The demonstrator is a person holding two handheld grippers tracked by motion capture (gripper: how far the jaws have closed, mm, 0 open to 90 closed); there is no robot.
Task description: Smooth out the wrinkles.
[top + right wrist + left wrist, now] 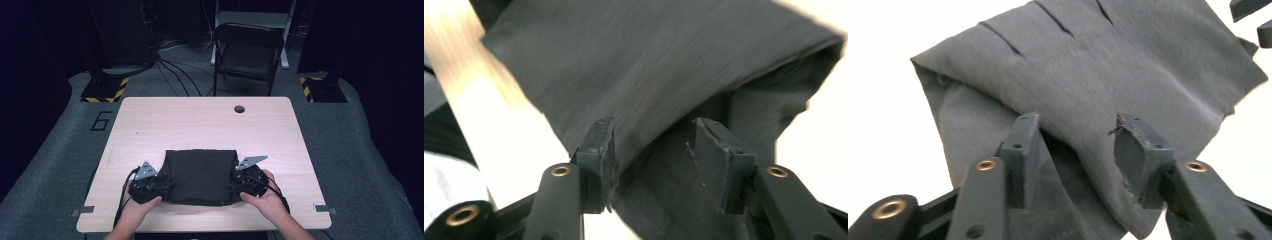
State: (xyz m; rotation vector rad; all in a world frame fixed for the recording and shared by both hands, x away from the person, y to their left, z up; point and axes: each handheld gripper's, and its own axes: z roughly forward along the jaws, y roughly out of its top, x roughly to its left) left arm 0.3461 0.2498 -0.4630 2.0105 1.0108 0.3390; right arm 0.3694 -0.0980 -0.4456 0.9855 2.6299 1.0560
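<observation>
1. The room is dark, with grey carpet underfoot, a black folding chair [248,52] beyond the far edge of the table, cables trailing across the floor, and two bases striped yellow and black [105,89] on either side.
2. A light wooden table [205,120] fills the middle of the high view; a small round hole [239,109] sits near its far edge.
3. A dark grey folded cloth [200,176] lies on the near half of the table, roughly centred, its far edge straight and its near edge slightly rounded.
4. The left gripper [150,186] sits at the cloth's left edge, held by the person's left hand [138,205]; a grey three-cornered plate tops it.
5. In the left gripper view, the jaws of the left gripper [1078,150] stand spread apart, with a folded layer of the cloth [1108,75] lying between and beyond them; short slits mark the fabric's upper part.
6. The right gripper [247,184] sits at the cloth's right edge, held by the right hand [267,200].
7. In the right gripper view, the jaws of the right gripper [654,155] are also parted, with the cloth's [649,65] folded edge running between them; this picture is blurred.
</observation>
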